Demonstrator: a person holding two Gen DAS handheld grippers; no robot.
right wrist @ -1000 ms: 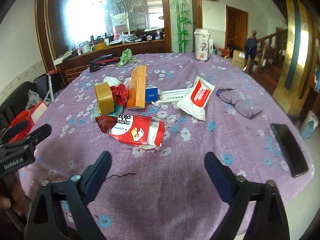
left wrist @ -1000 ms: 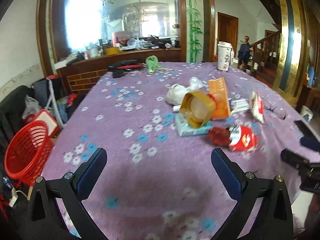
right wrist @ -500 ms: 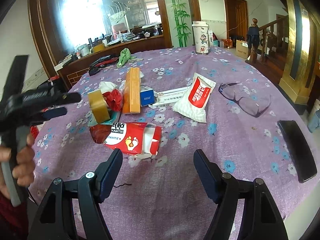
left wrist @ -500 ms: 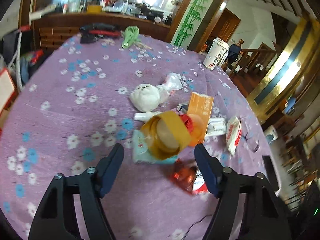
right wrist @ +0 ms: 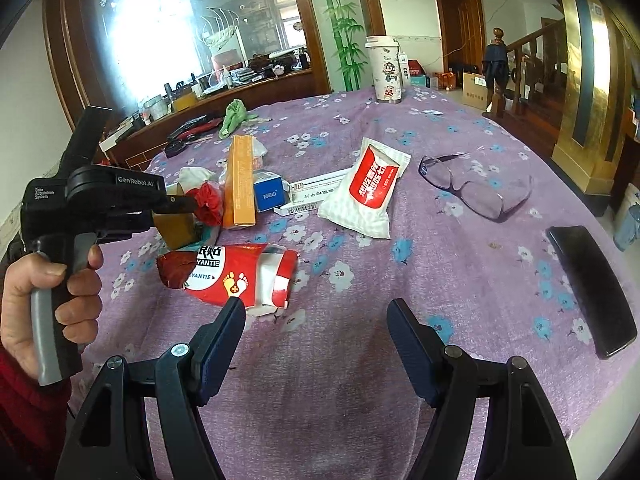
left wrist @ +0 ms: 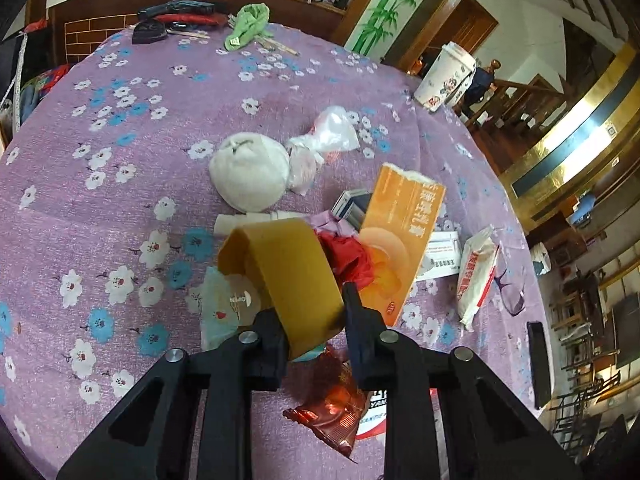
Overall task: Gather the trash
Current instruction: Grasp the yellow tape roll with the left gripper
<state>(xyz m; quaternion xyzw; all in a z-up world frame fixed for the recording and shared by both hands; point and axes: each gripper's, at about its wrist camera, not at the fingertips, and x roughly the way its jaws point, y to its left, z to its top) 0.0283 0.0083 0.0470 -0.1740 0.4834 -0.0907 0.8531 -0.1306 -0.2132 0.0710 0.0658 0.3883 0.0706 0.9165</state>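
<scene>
A heap of trash lies on the purple flowered tablecloth (left wrist: 120, 184). It holds a brown tape roll (left wrist: 288, 272), a red crumpled wrapper (left wrist: 348, 256), an orange box (left wrist: 400, 240), a white wad (left wrist: 248, 172) and a red foil packet (right wrist: 236, 272). My left gripper (left wrist: 310, 312) straddles the tape roll's band, its jaws closing with the pads against both sides. In the right wrist view a hand holds that left gripper (right wrist: 176, 204) at the tape roll (right wrist: 176, 228). My right gripper (right wrist: 316, 312) hovers open over bare cloth just in front of the red packet.
A white wipes pack (right wrist: 368, 192), a blue box (right wrist: 268, 196) and paper strips lie right of the heap. Clear glasses (right wrist: 476, 188) and a black phone (right wrist: 588, 284) rest near the right edge. A tall cup (right wrist: 386, 70) and a green cloth (right wrist: 234, 114) sit at the far side.
My left gripper swung in over the heap, tipped downward and narrowed its jaws from wide open onto the tape roll. My right gripper crept slightly closer to the red packet.
</scene>
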